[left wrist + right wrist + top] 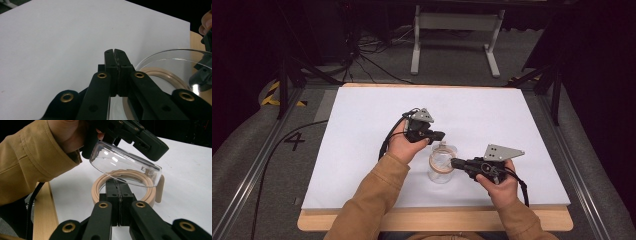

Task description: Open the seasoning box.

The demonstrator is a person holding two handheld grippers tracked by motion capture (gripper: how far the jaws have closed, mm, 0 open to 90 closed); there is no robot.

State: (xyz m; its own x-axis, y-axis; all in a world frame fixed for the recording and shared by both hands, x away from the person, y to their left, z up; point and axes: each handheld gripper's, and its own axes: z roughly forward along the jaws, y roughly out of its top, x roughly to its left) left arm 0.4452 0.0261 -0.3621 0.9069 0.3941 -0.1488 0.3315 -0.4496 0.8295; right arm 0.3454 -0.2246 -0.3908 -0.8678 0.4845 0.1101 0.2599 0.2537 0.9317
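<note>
Showing a clear jar [441, 170] near the surface's front edge; left gripper [438, 135] lifts its clear lid [125, 167] tilted above the tan ring [150, 192]; right gripper [455, 162] clamped at the rim; opening seems nearly complete.

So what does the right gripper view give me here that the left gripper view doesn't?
The right gripper view adds the tan sleeve, the whole loop of the tan sealing ring and the right gripper, jaws shut at the ring's near edge. The left gripper view adds a wide stretch of bare white table cover beyond the left gripper, jaws shut. Both show the clear lid, tilted above the ring.
</note>
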